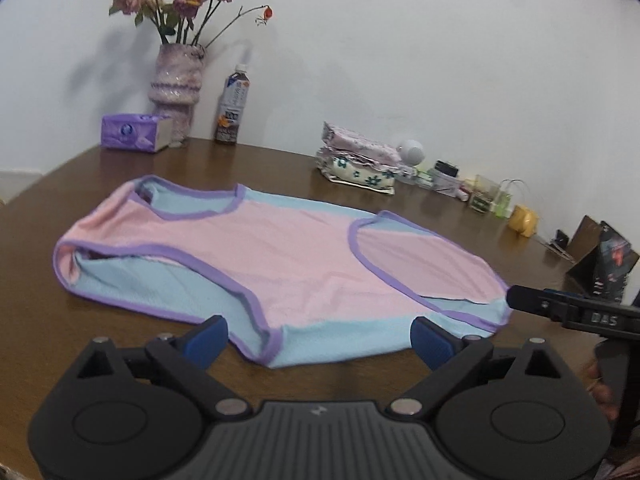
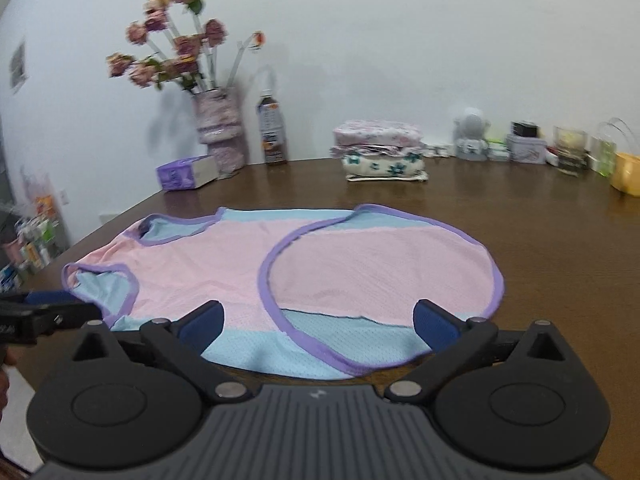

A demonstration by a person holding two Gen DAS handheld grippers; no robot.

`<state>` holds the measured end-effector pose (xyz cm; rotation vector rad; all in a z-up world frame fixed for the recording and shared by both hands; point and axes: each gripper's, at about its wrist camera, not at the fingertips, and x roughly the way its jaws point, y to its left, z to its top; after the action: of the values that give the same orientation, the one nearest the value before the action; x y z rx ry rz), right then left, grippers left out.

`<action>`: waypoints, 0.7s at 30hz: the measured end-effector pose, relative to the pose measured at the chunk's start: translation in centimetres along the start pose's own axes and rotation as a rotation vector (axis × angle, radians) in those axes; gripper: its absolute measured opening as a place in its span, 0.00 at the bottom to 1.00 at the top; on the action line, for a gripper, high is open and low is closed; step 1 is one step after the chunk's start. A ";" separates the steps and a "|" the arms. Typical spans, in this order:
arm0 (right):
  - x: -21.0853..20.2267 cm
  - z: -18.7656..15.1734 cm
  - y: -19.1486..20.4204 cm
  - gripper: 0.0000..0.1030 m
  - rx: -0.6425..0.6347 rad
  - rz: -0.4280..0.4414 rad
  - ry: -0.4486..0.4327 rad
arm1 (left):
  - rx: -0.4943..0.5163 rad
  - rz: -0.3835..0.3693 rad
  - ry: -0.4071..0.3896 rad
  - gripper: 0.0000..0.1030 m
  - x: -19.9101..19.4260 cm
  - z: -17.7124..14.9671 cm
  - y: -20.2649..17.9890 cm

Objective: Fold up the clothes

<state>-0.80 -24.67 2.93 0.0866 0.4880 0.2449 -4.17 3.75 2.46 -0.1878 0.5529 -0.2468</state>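
A pink and light-blue sleeveless top with purple trim (image 1: 280,256) lies flat on the brown wooden table (image 1: 48,320); it also shows in the right wrist view (image 2: 320,264). My left gripper (image 1: 320,340) is open and empty, just before the garment's near blue edge. My right gripper (image 2: 320,324) is open and empty, its fingers over the garment's near hem. The right gripper's fingertip (image 1: 524,298) shows at the right edge of the left wrist view, by the garment's corner. The left gripper (image 2: 52,312) shows at the left edge of the right wrist view.
At the back stand a vase of dried roses (image 1: 176,80), a drink bottle (image 1: 234,108), a purple tissue box (image 1: 134,132), a stack of folded clothes (image 1: 360,160) and small clutter (image 1: 480,192). A yellow item (image 1: 524,220) and a dark box (image 1: 604,260) sit far right.
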 end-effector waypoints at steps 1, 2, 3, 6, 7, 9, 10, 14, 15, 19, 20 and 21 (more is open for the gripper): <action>-0.1 -0.1 0.0 1.00 0.008 -0.009 0.003 | -0.007 -0.008 0.002 0.95 -0.1 -0.1 0.0; -0.2 -0.2 0.0 1.00 0.015 -0.016 0.006 | -0.011 -0.010 0.003 0.95 -0.2 -0.2 -0.1; -0.2 -0.3 0.0 1.00 0.023 -0.024 0.009 | -0.016 -0.013 0.002 0.95 -0.3 -0.2 -0.1; -0.5 -0.6 0.0 1.00 0.044 -0.046 0.019 | -0.011 0.005 -0.007 0.95 -0.8 -0.5 -0.6; -0.5 -0.6 0.0 1.00 0.051 -0.049 0.025 | -0.006 0.014 -0.008 0.95 -0.9 -0.6 -0.8; -0.7 -0.7 0.3 1.00 0.041 -0.053 0.027 | -0.014 0.016 -0.006 0.95 -1.1 -0.7 -0.8; -0.8 -0.7 0.4 1.00 0.035 -0.055 0.028 | -0.020 0.014 -0.003 0.95 -1.1 -0.8 -0.7; -1.1 -0.9 1.0 1.00 0.012 -0.064 0.030 | -0.045 -0.001 0.006 0.95 -1.3 -1.0 -0.5; -1.2 -0.9 1.2 1.00 0.007 -0.066 0.031 | -0.050 -0.001 0.006 0.95 -1.4 -1.0 -0.5; -1.4 -1.0 1.5 1.00 -0.004 -0.067 0.037 | -0.050 0.013 0.002 0.95 -1.5 -1.3 -0.7; -1.3 -1.0 1.5 1.00 -0.003 -0.065 0.040 | -0.047 0.014 0.001 0.95 -1.5 -1.4 -0.7; -1.3 -1.1 1.5 1.00 -0.002 -0.063 0.042 | -0.044 0.014 -0.001 0.95 -1.5 -1.4 -0.8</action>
<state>-2.76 -23.56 2.82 0.0636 0.5319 0.1860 -6.34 3.26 2.23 -0.2263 0.5586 -0.2211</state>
